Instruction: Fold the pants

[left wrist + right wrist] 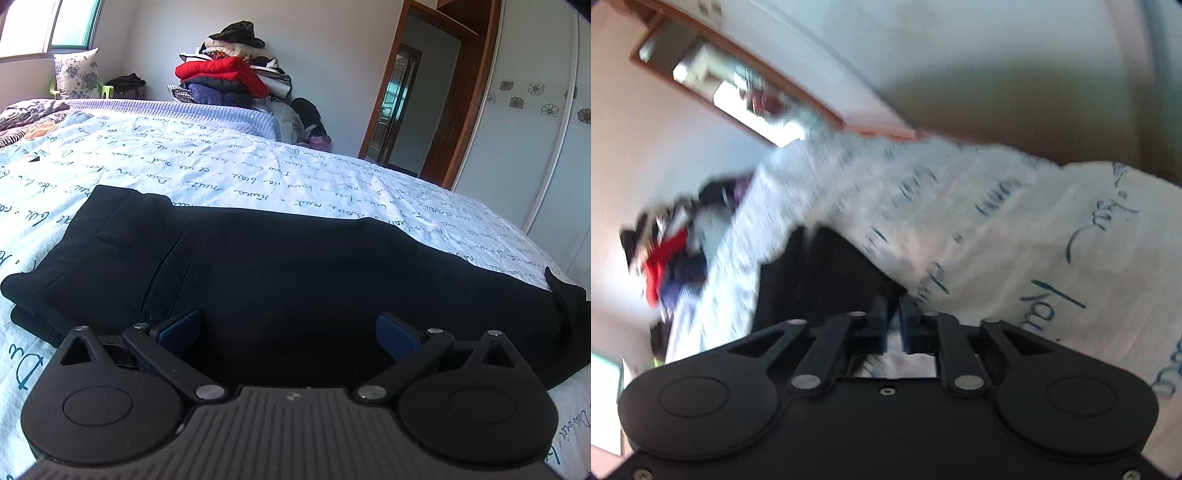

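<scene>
The black pants (280, 266) lie folded lengthwise across the bed (332, 173), on its script-printed sheet; the left tool (288, 332) hovers at the pants' near edge, blue pads spread wide, holding nothing; the right tool (894, 317) sits at the pants' end, its pads nearly together, though blur hides whether cloth is pinched.

The left wrist camera sat low and level, close over the near edge of the black pants (280, 266), looking across the bed (229, 158) toward the clothes pile (232, 70) at 12 o'clock and the doorway (402, 103) at 2 o'clock. The right wrist camera was rolled hard sideways and blurred, close above the bed (1015, 229), with the pants (820, 280) running toward 11 o'clock and the clothes pile (665, 258) at 9 o'clock. Both views shared the pants, bed and pile.
</scene>
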{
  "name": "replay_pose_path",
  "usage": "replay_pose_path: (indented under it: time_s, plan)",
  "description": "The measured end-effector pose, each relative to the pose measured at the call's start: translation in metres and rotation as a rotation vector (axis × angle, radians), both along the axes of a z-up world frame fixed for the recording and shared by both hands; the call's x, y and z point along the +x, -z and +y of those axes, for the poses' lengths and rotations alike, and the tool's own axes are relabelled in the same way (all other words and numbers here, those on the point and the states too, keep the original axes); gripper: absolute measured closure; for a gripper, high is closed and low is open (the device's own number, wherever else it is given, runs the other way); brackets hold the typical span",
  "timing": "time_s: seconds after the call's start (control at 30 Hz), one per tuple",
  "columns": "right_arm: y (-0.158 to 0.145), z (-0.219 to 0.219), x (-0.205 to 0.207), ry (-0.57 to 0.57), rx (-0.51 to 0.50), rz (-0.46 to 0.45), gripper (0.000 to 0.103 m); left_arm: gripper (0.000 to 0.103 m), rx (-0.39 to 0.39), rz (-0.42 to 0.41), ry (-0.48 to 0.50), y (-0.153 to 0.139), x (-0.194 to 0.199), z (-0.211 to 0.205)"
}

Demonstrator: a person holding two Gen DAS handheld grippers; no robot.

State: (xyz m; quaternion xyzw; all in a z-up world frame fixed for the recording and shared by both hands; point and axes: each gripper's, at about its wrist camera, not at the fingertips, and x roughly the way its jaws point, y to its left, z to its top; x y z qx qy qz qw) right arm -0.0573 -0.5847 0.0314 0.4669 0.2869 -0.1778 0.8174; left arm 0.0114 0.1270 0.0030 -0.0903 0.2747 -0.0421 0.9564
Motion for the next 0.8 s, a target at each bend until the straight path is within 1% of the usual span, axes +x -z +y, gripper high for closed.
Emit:
replay_pose_path:
  time_s: [0.03,0.07,0.17,0.2,0.23,0.27,0.3,0.33,0.4,0.47,0.5,0.6,0.67,0.7,0.73,0.77,0.8]
  plan:
    - [-0.006,0.003,0.003,0.021,-0.024,0.016,0.032,0.000,0.001,0.000,0.000,0.000,0.000,0.000]
    - [-0.013,0.007,0.005,0.045,-0.056,0.029,0.026,0.000,0.001,0.000,0.000,0.000,0.000,0.000]
    - [-0.041,0.021,0.014,0.088,-0.235,0.054,0.025,0.000,0.000,0.000,0.000,0.000,0.000,0.000]
    - [-0.047,0.022,0.021,0.067,-0.245,0.035,0.023,0.000,0.001,0.000,0.000,0.001,0.000,0.000]
    - [-0.052,0.025,0.030,0.011,-0.216,0.007,0.018,0.000,0.001,0.001,0.000,0.001,0.000,0.000]
    - [-0.055,0.028,0.043,-0.051,-0.182,-0.006,0.018,0.000,0.002,0.001,0.000,0.001,0.000,0.000]
    - [-0.058,0.034,0.060,-0.109,-0.166,0.005,0.018,0.000,0.003,0.002,0.000,0.001,0.001,0.000]
    - [-0.061,0.042,0.079,-0.174,-0.174,0.026,0.018,0.000,0.004,0.003,0.000,0.000,0.001,0.000]
    - [-0.062,0.069,0.122,-0.303,-0.243,0.062,0.018,0.000,0.004,0.003,0.000,0.000,0.001,-0.001]
    - [-0.058,0.096,0.162,-0.390,-0.313,0.103,0.019,0.000,-0.003,0.001,0.000,0.000,0.001,-0.001]
    - [-0.055,0.108,0.183,-0.428,-0.347,0.137,0.019,0.000,-0.008,0.000,0.000,0.000,0.001,-0.001]
    - [-0.043,0.136,0.235,-0.482,-0.447,0.250,0.020,0.000,-0.019,-0.004,0.000,0.000,0.000,0.000]
    - [-0.034,0.153,0.257,-0.497,-0.547,0.345,0.023,0.000,-0.026,-0.005,0.000,0.000,0.000,0.001]
    - [-0.026,0.158,0.267,-0.497,-0.579,0.391,0.027,0.000,-0.031,-0.007,0.000,0.000,0.000,0.002]
    - [-0.021,0.159,0.271,-0.501,-0.573,0.423,0.035,0.000,-0.036,-0.008,0.000,0.000,0.000,0.002]
    - [-0.014,0.159,0.276,-0.507,-0.546,0.445,0.041,0.000,-0.041,-0.010,0.001,0.000,0.000,0.004]
    - [-0.011,0.158,0.274,-0.507,-0.539,0.446,0.046,0.000,-0.046,-0.011,0.001,0.000,0.000,0.004]
